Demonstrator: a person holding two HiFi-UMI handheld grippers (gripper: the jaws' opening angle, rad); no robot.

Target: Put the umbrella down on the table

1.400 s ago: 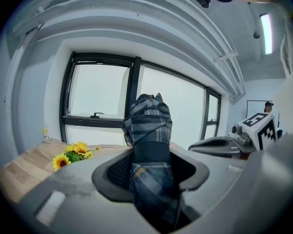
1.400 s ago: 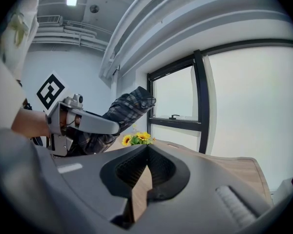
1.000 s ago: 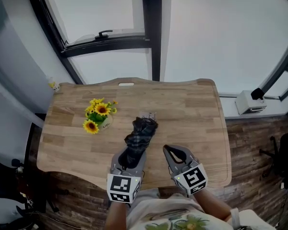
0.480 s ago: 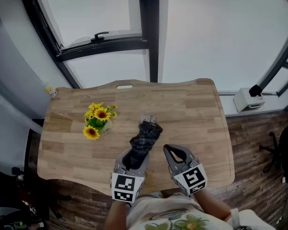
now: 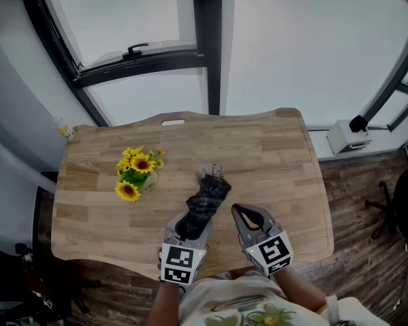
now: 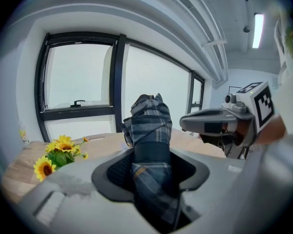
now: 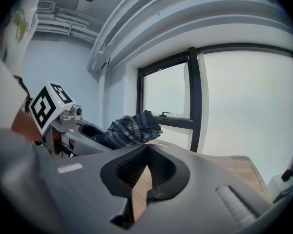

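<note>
A folded dark plaid umbrella sticks out forward from my left gripper, which is shut on its lower part. Its free end hangs over the wooden table, close to the surface; I cannot tell whether it touches. In the left gripper view the umbrella fills the space between the jaws of the left gripper. My right gripper is just right of it near the table's front edge, shut and empty. The right gripper view shows its tips meeting at the right gripper, with the umbrella to the left.
A small pot of sunflowers stands on the table's left half. A small pale object lies just beyond the umbrella's end. A tiny yellow figure sits at the far left corner. Windows rise behind the table, and a white box lies on the floor at right.
My left gripper has sunk a little, bringing the umbrella's end lower toward the table. The right gripper has hardly shifted.
</note>
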